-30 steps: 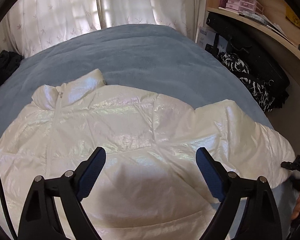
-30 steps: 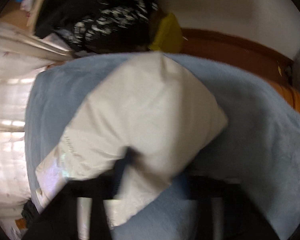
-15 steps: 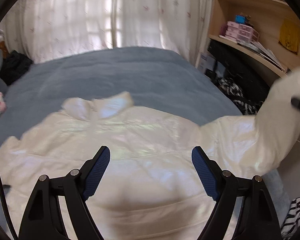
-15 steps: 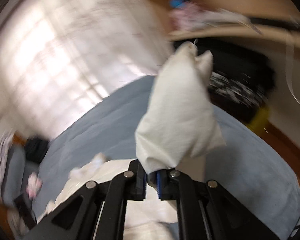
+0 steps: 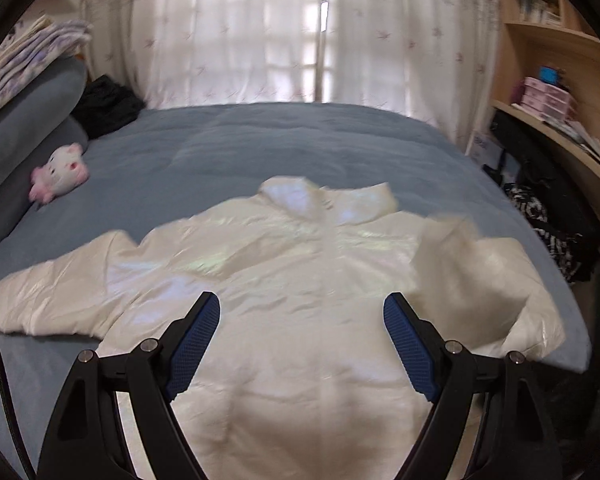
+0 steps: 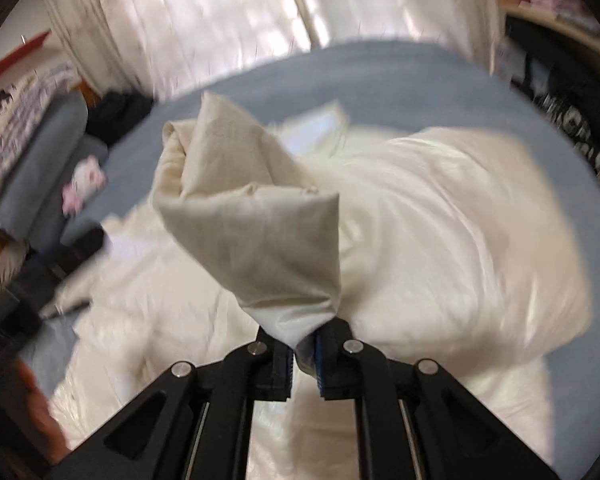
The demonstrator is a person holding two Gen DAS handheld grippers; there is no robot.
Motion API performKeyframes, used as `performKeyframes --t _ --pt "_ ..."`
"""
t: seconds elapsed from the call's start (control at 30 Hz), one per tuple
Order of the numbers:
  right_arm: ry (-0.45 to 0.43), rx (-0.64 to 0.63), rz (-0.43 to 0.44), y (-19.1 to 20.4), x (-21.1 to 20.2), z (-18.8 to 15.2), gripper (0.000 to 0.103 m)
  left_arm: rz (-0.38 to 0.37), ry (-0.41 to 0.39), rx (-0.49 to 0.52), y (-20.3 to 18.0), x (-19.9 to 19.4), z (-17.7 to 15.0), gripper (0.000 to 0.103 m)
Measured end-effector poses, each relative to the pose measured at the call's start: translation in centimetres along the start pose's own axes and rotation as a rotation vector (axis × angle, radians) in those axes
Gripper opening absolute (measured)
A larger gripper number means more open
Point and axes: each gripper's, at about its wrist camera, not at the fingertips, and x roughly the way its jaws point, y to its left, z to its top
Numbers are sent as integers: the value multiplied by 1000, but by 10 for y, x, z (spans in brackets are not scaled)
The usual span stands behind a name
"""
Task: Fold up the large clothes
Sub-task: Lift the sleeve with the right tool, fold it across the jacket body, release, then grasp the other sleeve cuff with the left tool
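- Right gripper (image 6: 303, 354) pinches the white jacket's (image 5: 300, 280) sleeve cuff (image 6: 252, 220); it looks light, puffy, probably slippery.
- Left gripper (image 5: 302, 344) is spread, empty; hem ahead suits a grasp.

Black fingers (image 5: 196, 336), blue pads (image 5: 410, 344)

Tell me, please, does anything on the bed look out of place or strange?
Nothing looks damaged or spilled. The white jacket lies spread on the blue bed, collar toward the curtains. Only its sleeve is off the bed, pinched in the right tongs for folding. A pink plush toy lies by the pillows.
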Motion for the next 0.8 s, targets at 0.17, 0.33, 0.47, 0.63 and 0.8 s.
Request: performKeyframes --t 0.17,0.33,0.47,0.63,0.8 --pt "97 -29 -36 12 32 -31 11 -8 71 -38 18 19 -15 83" --pt "96 -82 -57 17 28 -35 27 -63 126 -57 25 27 -29 83" --pt "97 -130 -71 29 22 -42 49 -159 185 -131 31 31 -36 83" --pt "76 -211 -98 50 8 -60 51 -264 239 -222 43 38 -43 83" --pt "31 -145 -98 36 -19 -81 51 -338 301 -270 43 50 -54 83"
